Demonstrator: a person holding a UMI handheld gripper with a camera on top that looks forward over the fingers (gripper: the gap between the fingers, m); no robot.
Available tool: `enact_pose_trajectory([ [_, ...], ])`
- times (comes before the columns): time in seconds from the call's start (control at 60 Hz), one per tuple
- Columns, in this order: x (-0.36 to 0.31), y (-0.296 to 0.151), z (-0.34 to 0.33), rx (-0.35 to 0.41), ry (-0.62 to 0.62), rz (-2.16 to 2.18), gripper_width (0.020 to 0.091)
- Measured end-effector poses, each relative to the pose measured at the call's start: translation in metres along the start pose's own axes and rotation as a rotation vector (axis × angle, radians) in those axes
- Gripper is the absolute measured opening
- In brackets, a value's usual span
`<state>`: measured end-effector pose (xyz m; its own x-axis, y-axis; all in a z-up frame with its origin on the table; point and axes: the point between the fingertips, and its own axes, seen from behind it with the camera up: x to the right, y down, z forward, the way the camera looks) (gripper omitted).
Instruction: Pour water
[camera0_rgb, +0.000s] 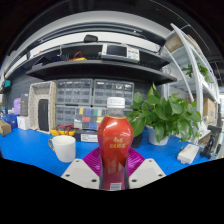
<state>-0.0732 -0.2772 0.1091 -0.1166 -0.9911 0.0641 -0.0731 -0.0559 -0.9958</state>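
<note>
Bottle (115, 147), red label, white cap, upright between the fingers (82, 173) of the gripper (114, 176), held up off the blue table (30, 153). Fingers look closed onto its lower body, pads flush on both sides with no gap showing, so a narrow grip with the bottle clamped. Mug (62, 148), white, sits on the table ahead and off to the left, apart from the bottle; likely the pour target. Plant (165, 116) to the right beyond the fingers, shelves and bins behind. Cap seems to be on; can't tell if it's loose or sealed, and if sealed nothing will come out when tipped. Judged stage: bottle lifted, not yet over the mug. Risks from here: grip is low on the bottle, so tilting could let it pivot or slip through the pads; smooth label makes that worse. Tipping before the mouth is over the mug would spill onto the table. Swinging left too low could clip the rim and knock the mug over.
</note>
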Motion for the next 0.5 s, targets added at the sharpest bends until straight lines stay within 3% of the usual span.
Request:
enact_pose_trajectory([
  [0.067, -0.001, 0.000, 0.000, 0.020, 0.007, -0.006, 0.0254],
  [0.333, -0.009, -0.001, 0.003, 0.000, -0.017, -0.096, 0.0252],
  [0.5, -0.012, -0.011, 0.027, -0.045, -0.030, -0.429, 0.0251],
])
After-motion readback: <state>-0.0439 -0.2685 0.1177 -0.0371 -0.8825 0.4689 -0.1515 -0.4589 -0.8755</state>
